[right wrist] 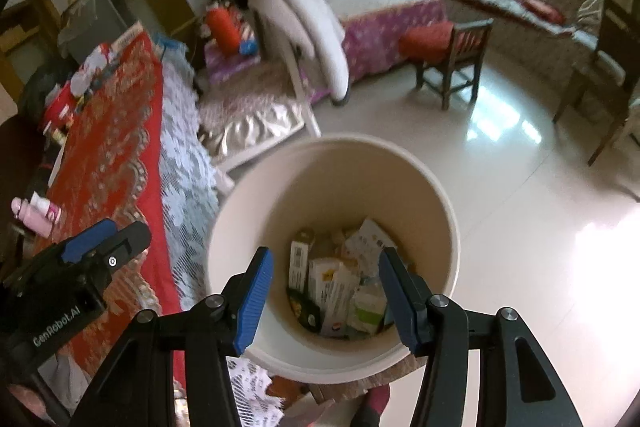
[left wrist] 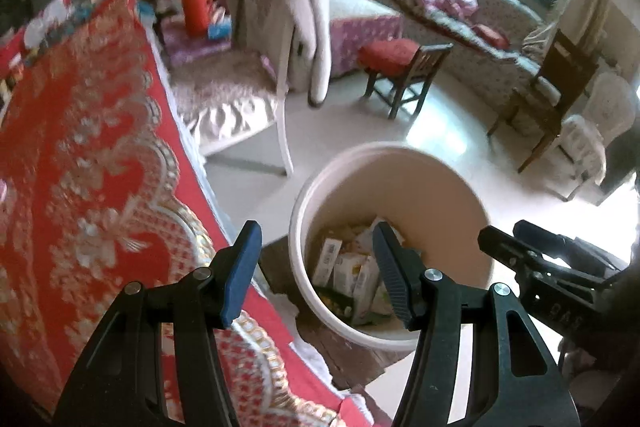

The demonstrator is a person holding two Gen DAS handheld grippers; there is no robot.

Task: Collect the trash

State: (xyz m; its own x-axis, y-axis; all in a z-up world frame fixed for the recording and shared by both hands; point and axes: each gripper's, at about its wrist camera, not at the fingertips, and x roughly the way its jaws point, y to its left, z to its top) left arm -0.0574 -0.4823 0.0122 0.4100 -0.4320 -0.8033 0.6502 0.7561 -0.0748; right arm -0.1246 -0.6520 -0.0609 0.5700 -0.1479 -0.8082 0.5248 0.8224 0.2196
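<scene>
Gleaming tiled floor (right wrist: 520,195) under cream bin (right wrist: 248,211)

Both wrist views look steeply down along their own blue-padded fingers into the room. The left view sits above the red tablecloth's (left wrist: 80,167) edge, with the cream bucket (left wrist: 400,183) right of centre. The right view hangs close over the same bucket (right wrist: 332,179), dead centre. Shared: bucket, tablecloth, the draped white chair (left wrist: 280,27), the floor, and each other's gripper at the frame edge.

Black tongs (left wrist: 316,267), ribbed blue pads (right wrist: 256,301)
</scene>
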